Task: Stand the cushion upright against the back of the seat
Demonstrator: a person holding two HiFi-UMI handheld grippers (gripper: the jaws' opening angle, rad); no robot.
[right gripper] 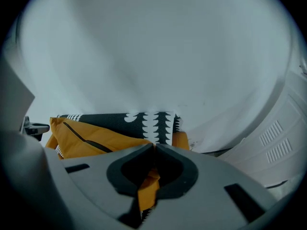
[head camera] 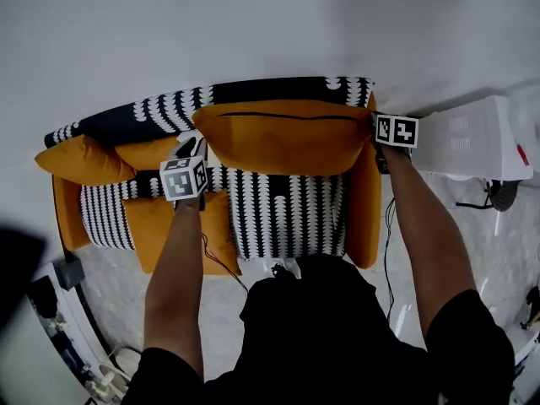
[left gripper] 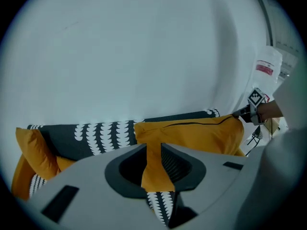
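- Forearms point(head camera: 173, 268) reach forward and steeply down from a dark-clad torso point(head camera: 321, 327) toward the sofa back point(head camera: 261, 89).
- On the left gripper point(left gripper: 154, 148) the jaws stand apart, a cushion point(head camera: 283, 137) corner loose between them.
- On the right gripper point(right gripper: 154, 146) they pinch the opposite corner.
- That cushion stands upright against the sofa back.
- Only the head view shows spare cushions point(head camera: 84, 160) left of it: two, perhaps three.

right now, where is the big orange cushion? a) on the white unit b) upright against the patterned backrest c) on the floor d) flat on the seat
b: the big orange cushion stands upright against the patterned backrest, with the right gripper shut on its corner.
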